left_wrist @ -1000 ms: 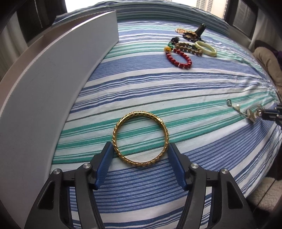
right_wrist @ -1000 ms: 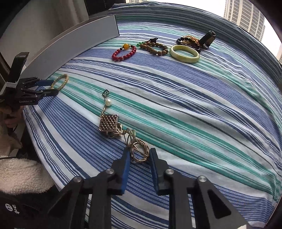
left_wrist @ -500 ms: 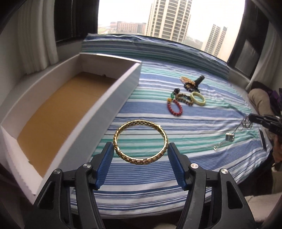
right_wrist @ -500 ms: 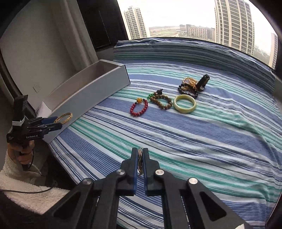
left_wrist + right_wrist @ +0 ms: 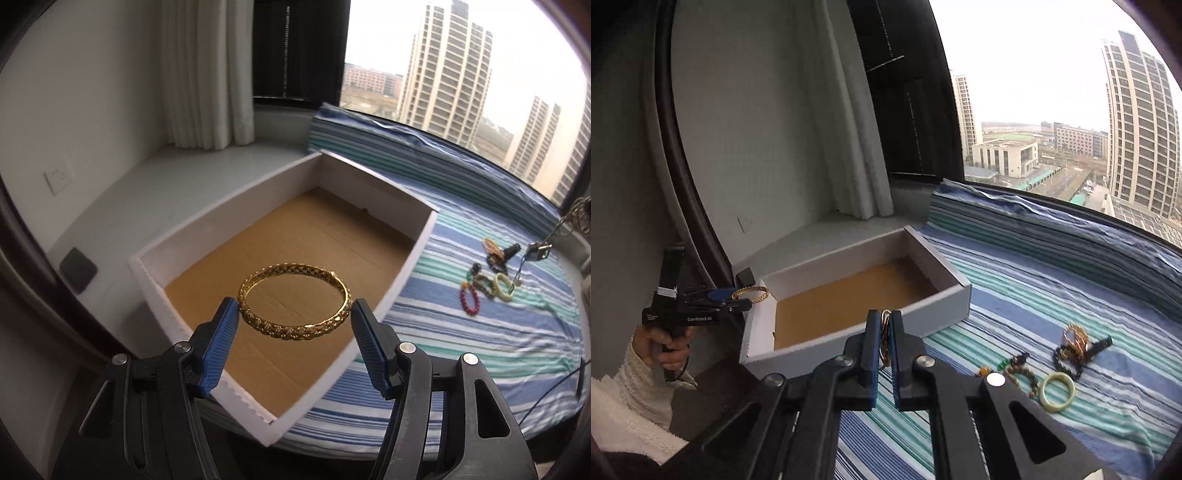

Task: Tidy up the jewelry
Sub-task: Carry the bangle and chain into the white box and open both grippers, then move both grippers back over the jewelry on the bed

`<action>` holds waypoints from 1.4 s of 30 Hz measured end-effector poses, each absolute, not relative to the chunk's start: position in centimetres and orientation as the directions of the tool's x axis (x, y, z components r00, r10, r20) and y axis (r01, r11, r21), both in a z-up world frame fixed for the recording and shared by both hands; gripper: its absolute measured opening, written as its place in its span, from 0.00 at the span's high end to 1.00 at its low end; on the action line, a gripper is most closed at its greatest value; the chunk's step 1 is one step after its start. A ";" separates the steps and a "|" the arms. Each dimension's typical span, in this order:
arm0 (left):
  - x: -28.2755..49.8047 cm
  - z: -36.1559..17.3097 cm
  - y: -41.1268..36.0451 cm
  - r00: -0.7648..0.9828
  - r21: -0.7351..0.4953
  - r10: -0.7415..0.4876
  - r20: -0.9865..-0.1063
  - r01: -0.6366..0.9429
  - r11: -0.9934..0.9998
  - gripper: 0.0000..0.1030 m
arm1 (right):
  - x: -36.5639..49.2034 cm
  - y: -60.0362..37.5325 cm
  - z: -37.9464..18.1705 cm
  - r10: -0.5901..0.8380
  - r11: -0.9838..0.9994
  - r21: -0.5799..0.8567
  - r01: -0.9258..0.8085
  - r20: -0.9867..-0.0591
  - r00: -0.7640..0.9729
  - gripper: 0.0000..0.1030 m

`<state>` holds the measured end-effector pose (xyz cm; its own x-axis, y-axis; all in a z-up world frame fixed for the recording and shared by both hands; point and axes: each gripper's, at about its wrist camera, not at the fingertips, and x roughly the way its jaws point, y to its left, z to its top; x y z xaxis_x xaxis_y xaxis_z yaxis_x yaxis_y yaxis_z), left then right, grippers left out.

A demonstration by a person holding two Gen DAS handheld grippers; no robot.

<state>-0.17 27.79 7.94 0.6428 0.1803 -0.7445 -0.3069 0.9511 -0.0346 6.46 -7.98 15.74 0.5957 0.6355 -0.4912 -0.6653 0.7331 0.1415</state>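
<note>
The gold bangle (image 5: 293,301) hangs clamped across the left gripper (image 5: 293,317)'s wide jaws, over the white box (image 5: 417,251)'s brown floor. At three o'clock, the right gripper (image 5: 885,332) pinches a chain necklace (image 5: 543,247) tight. Best lower before releasing.

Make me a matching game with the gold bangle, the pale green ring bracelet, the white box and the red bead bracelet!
Things:
1. gold bangle
2. pale green ring bracelet
3. white cardboard box
4. red bead bracelet

Places or states:
A. lying on the striped cloth, plain smooth ring
B. empty inside
C. held between the left gripper's blue pads
D. lying on the striped cloth, round beads

Pairs: 1-C, 2-A, 3-B, 4-D
</note>
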 end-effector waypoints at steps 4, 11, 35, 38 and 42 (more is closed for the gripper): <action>0.1 5.4 29.4 0.596 -0.003 0.239 -0.767 -0.375 0.927 0.38 | 9.0 -1.1 16.1 0.695 0.665 0.157 -0.731 -0.489 0.527 0.95; 1.2 0.8 30.4 0.529 0.013 0.264 -0.806 -0.431 0.902 0.38 | 13.4 10.1 10.5 0.718 0.590 0.210 -0.780 -0.579 0.386 0.95; 2.2 -1.5 15.2 0.633 -0.081 0.010 -0.774 -0.114 0.990 0.03 | 4.2 -7.9 -1.7 0.409 0.875 0.082 -0.477 -0.652 0.638 0.51; 3.3 -4.5 9.1 0.583 -0.111 -0.088 -0.808 -0.004 0.994 0.03 | 2.2 -13.7 -5.4 0.242 0.952 0.031 -0.304 -0.685 0.687 0.51; 4.6 -7.7 2.3 0.547 -0.050 -0.101 -0.831 0.108 0.993 0.03 | 0.7 -19.2 -8.2 0.097 0.991 0.003 -0.134 -0.709 0.698 0.51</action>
<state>4.60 2.35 -7.73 0.5470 -0.1015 -0.8310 0.1075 0.9929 -0.0505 0.68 -19.19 -8.18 0.6984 0.0967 -0.7091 -0.1336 0.9910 0.0035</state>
